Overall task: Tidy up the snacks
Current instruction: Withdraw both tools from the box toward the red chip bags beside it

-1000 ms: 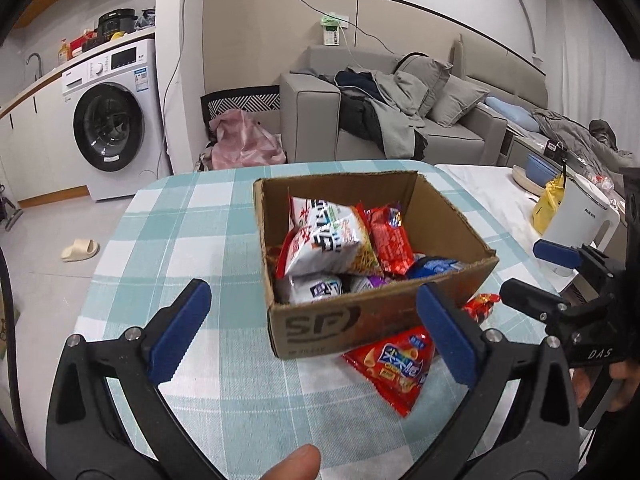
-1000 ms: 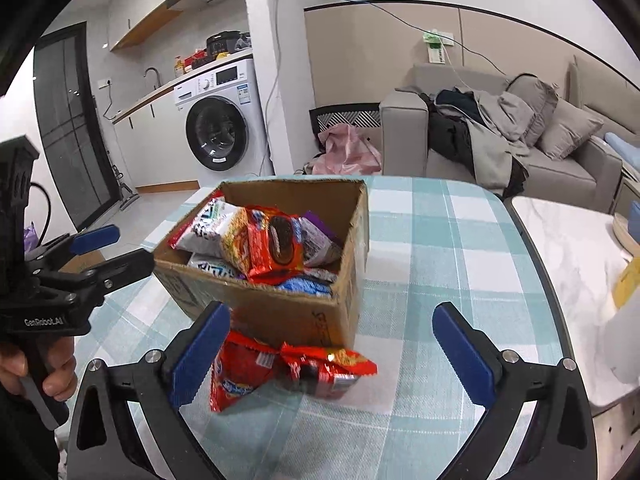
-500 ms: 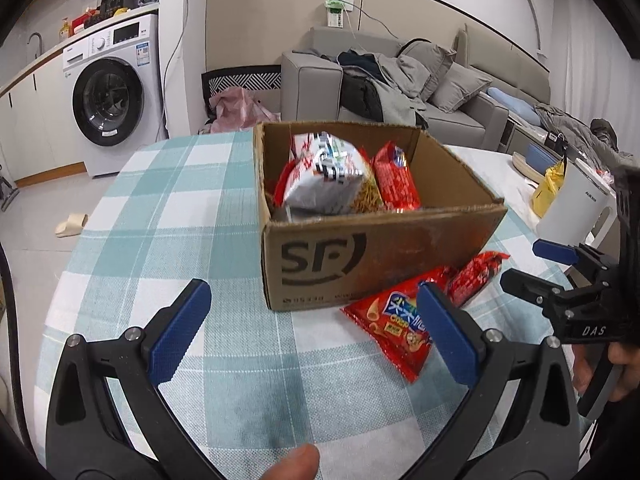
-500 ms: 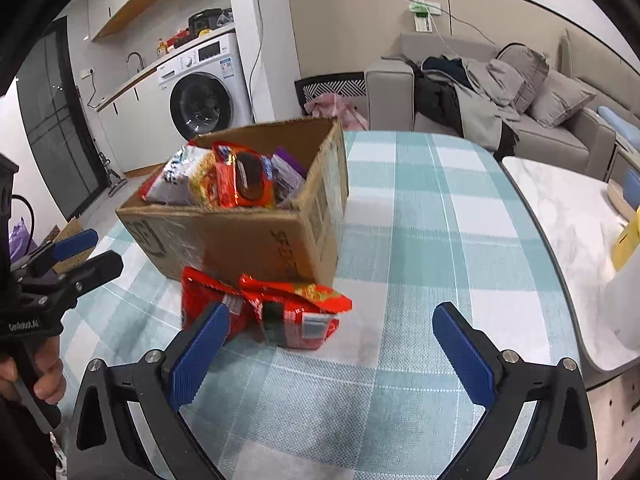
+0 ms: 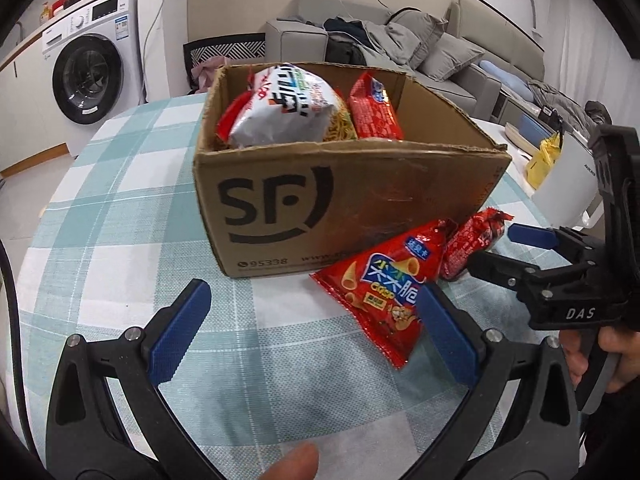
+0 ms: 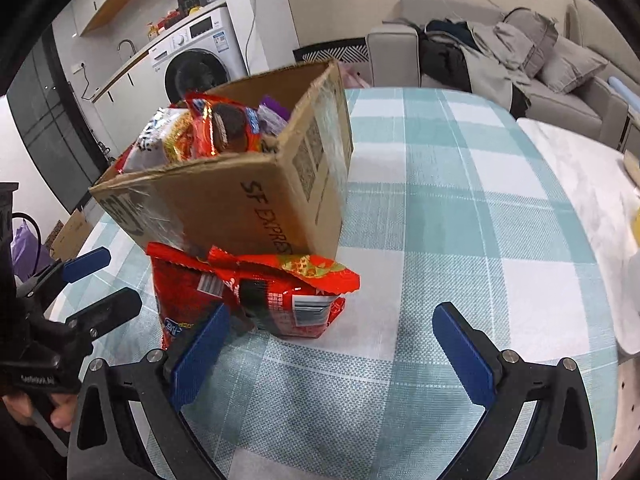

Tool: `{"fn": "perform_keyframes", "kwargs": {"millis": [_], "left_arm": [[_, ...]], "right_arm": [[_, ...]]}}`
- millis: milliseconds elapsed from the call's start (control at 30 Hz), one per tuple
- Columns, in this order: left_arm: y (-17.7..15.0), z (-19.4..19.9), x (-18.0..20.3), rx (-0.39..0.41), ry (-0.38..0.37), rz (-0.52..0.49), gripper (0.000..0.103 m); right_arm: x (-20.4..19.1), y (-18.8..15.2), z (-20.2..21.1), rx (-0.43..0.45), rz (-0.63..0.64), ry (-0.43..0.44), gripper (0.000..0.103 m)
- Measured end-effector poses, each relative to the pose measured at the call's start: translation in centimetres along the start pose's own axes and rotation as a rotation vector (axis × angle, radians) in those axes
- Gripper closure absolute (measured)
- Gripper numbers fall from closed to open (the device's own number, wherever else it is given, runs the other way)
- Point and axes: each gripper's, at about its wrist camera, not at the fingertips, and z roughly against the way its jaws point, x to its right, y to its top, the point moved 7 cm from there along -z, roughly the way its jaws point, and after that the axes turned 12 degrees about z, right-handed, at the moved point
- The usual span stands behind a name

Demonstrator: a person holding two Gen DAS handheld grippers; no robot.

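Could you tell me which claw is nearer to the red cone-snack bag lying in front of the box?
Left. The left claw has one fingertip over the red cone-snack bag; the right claw sits nearer the neighbouring packet.

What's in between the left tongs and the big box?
Only bare checked tablecloth between the left tongs and the cardboard box, seen in the left wrist view.

My path at frame centre is bare tablecloth (image 5: 120, 240); the box (image 5: 340, 200) and red packets (image 5: 384, 292) block right.

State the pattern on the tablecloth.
A teal-and-white check on the tablecloth; clearest in the right wrist view.
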Motion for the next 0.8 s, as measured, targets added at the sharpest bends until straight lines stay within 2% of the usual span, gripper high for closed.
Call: {"fn": "perform_keyframes", "kwargs": {"millis": [367,467,800], "left_arm": [[-1.0,-3.2,2.5,-0.096,-0.02,-0.041,0.001],[-1.4,-4.2,3.0,-0.114,-0.01,-0.049,0.001],[-1.8,-5.8,1.9,-0.138,0.012,-0.023,0.001]], "right_arm": [[0.8,0.3,-1.2,-0.012,-0.042,0.033,0.002],[0.9,0.3,-1.2,-0.011,-0.055,0.061,0.013],[-0.2,0.4,-1.5,-0.006,-0.031,0.097,0.029]]}}
